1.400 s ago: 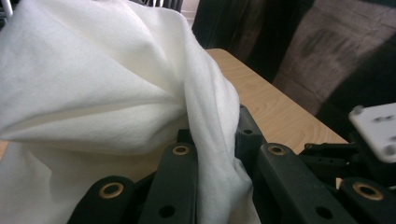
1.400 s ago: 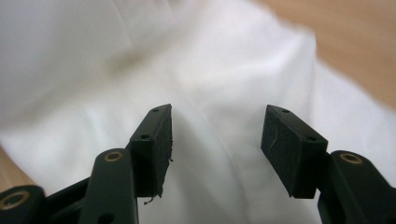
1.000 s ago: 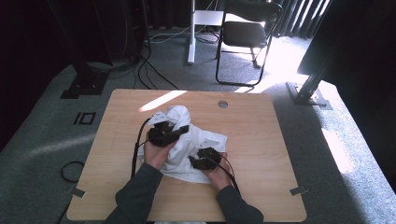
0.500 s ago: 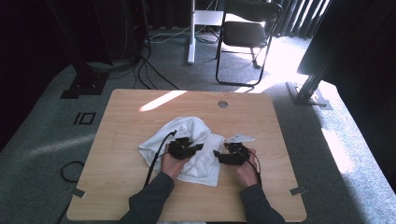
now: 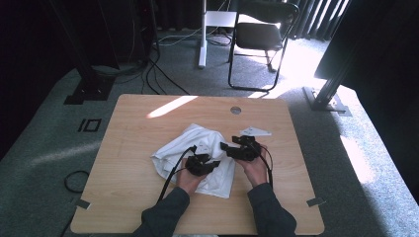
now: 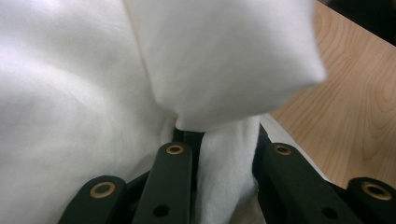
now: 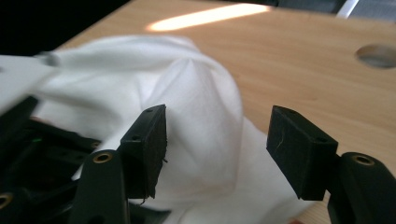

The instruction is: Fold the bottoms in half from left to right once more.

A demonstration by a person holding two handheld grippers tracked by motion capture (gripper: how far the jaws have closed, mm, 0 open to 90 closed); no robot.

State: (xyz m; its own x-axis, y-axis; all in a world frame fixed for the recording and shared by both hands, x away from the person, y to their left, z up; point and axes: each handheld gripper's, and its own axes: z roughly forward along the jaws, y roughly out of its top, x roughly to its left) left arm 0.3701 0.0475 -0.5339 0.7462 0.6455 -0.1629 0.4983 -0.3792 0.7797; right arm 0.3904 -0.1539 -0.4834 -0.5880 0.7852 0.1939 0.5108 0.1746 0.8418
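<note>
A crumpled white cloth (image 5: 197,143) lies in the middle of the wooden table (image 5: 133,148). My left gripper (image 5: 213,164) rests on the cloth's near right part. In the left gripper view a fold of cloth (image 6: 224,168) sits pinched between the left gripper's (image 6: 224,154) jaws, which have just eased a little. My right gripper (image 5: 226,146) hovers at the cloth's right edge, pointing left. Its jaws have just been opening, and the right gripper (image 7: 217,135) stands open with nothing gripped, a hump of cloth (image 7: 201,93) beyond it. The left gripper (image 7: 28,140) shows dark at lower left there.
A small white paper piece (image 5: 255,132) lies on the table just beyond my right hand. A round cable hole (image 5: 235,110) sits near the far edge. Behind the table stand a folding chair (image 5: 262,34) and a dark stand with floor cables (image 5: 94,89).
Both hands moved to the right. The left gripper came down and the bunched cloth now lies lower and more spread. The right gripper moved off the cloth to its right edge.
</note>
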